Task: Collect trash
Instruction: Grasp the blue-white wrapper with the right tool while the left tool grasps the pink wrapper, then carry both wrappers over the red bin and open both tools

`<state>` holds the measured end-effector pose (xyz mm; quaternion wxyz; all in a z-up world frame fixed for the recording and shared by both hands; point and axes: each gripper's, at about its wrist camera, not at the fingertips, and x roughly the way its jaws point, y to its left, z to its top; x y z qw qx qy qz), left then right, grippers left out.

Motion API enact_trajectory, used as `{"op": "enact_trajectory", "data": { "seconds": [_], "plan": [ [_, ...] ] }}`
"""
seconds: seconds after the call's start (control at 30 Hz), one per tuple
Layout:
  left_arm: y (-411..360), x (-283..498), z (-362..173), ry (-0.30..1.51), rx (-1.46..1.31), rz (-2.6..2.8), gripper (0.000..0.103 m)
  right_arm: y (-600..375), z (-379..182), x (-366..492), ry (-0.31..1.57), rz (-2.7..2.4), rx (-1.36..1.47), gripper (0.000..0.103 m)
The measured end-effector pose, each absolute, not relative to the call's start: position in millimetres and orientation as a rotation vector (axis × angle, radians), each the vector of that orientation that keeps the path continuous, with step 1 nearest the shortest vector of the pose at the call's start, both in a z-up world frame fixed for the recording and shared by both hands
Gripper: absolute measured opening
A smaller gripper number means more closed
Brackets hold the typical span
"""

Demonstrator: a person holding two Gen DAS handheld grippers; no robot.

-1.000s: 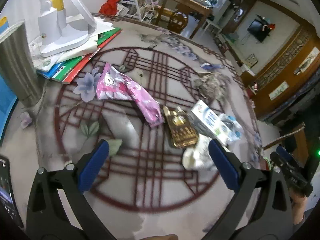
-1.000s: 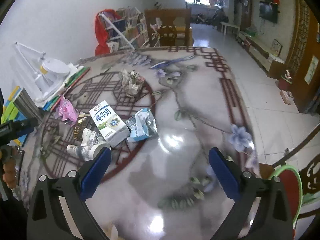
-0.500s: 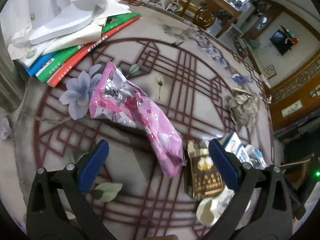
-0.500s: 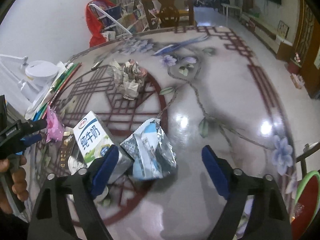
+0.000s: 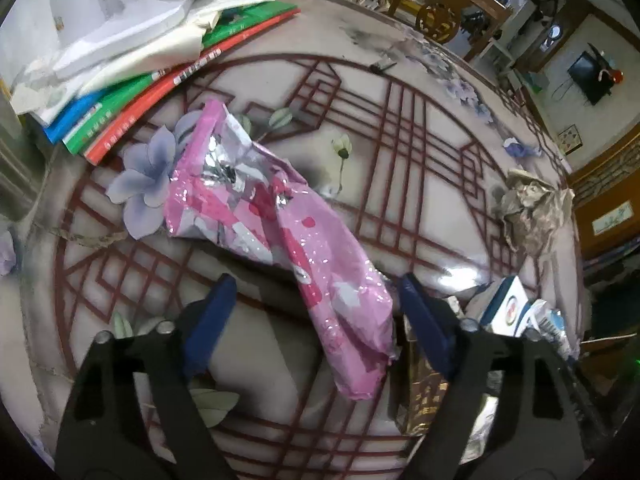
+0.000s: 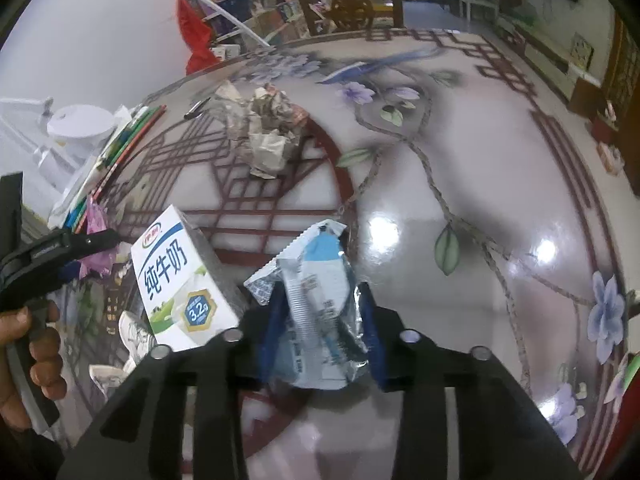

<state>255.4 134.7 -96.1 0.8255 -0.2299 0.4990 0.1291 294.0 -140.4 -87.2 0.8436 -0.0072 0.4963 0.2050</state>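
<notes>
My left gripper [image 5: 312, 300] is spread wide around the near end of the crinkly pink foil wrapper [image 5: 276, 224], which lies slanting away up-left on the patterned table [image 5: 420, 184] (my right gripper [image 6: 320, 312] already pinches the blue-and-silver foil packet [image 6: 316, 300]).

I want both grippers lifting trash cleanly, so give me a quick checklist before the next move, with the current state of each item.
1. Right gripper closed on the blue-and-silver wrapper: ok, the fingers press its sides.
2. Milk carton outside that grip: ok, it lies beside it.
3. Left gripper straddling the pink wrapper: ok, its lower end lies between the fingers.
4. Left gripper closed: not ok, open.
5. Gold packet clear of the left fingers: cannot tell.
</notes>
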Motion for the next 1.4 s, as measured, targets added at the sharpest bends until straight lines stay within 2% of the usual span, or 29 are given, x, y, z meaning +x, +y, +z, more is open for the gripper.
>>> {"op": "enact_trajectory", "data": {
  "seconds": [0.1, 0.13, 0.17, 0.27, 0.43, 0.83, 1.17, 1.4],
  "plan": [
    [132.3, 252.9, -94.1, 1.062, -0.449, 0.248, 0.049, -140.0, -86.3, 290.2, 1.04, 0.435, -0.037, 0.023],
    [131.3, 252.9, -94.2, 1.065, -0.441, 0.236, 0.036, -140.4, -86.4, 289.3, 1.039, 0.434, -0.043, 0.023],
    [131.1, 251.0, -94.1, 1.07, -0.428, 0.221, 0.031, -141.5, -86.4, 288.0, 1.041, 0.434, -0.045, 0.022],
    [133.6, 241.4, -94.2, 1.075, -0.423, 0.186, 0.024, -144.8, -85.1, 282.5, 1.04, 0.434, -0.055, 0.021],
    [142.4, 221.3, -89.3, 1.063, -0.42, 0.174, 0.02, -154.0, -79.2, 270.9, 1.028, 0.428, -0.054, 0.02],
    [125.6, 169.9, -43.9, 0.99, -0.361, 0.123, 0.02, -177.2, -28.2, 222.0, 0.925, 0.435, -0.014, 0.02],
    [58.7, 118.5, 16.9, 0.865, -0.224, -0.02, 0.02, -205.9, 20.2, 166.2, 0.831, 0.447, 0.018, 0.02],
    [8.4, 96.8, 39.2, 0.822, -0.163, -0.138, 0.02, -233.2, 41.5, 124.1, 0.796, 0.442, 0.062, 0.02]
  ]
}}
